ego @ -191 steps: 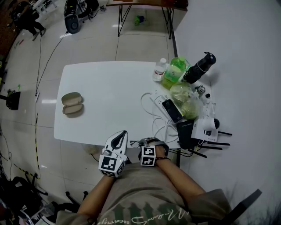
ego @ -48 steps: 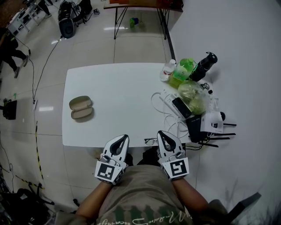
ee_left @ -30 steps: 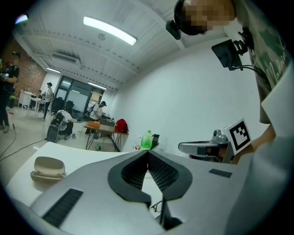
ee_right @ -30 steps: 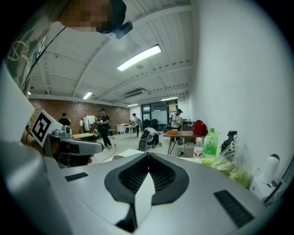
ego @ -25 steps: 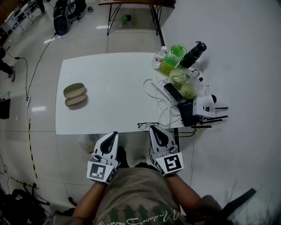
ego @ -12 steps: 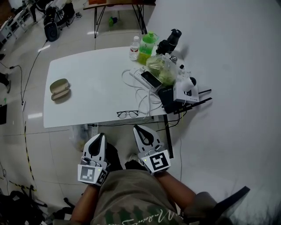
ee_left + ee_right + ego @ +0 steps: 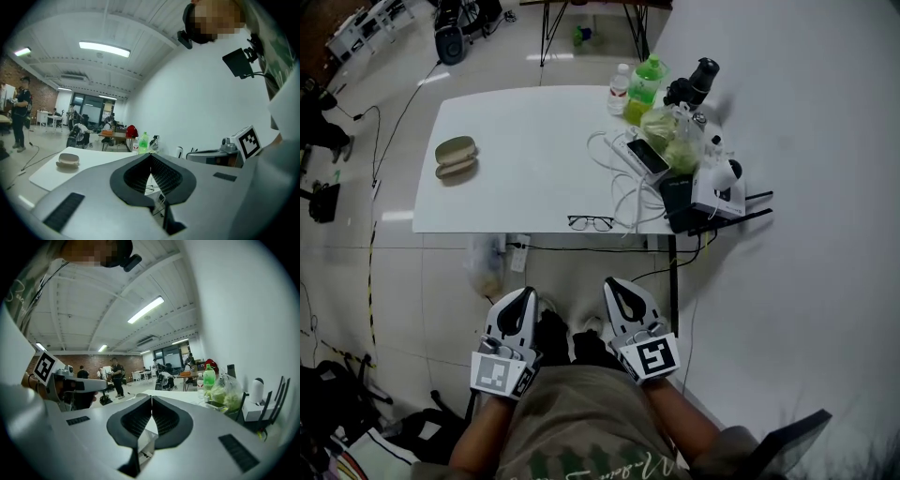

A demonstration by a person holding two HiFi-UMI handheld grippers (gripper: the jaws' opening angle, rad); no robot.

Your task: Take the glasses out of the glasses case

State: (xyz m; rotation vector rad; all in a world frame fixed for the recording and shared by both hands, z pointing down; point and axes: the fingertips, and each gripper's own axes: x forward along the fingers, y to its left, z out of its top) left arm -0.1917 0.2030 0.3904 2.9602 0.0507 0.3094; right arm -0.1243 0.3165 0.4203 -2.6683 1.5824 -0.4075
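2 grippers: held side by side close to the person's body, over the floor, short of the near edge of the table (image 7: 534,141), tips pointing toward it.
Left gripper (image 7: 528,292): jaws pressed together with nothing between them; marker cube on top, facing up.
Right gripper (image 7: 610,281): jaws likewise together and empty; tilted slightly leftward, marker cube facing up.
Case (image 7: 456,157): on the table's left part, showing 2 oval halves side by side, well apart from both grippers.
Bag (image 7: 485,267): pale, on the floor under the table's near edge, ahead of the left gripper.
Glasses (image 7: 591,223): outside the case and well apart from it, flat on the table right at its near edge, ahead of the right gripper but not touching it.
Cables (image 7: 623,192): white loops just right of the glasses.
Right end of table: 1 clear bottle (image 7: 622,82), 1 green bottle (image 7: 648,75), a black flask (image 7: 698,80), a clear sack of greens (image 7: 672,141), a phone (image 7: 647,157) and a white device (image 7: 717,187), crowded together.
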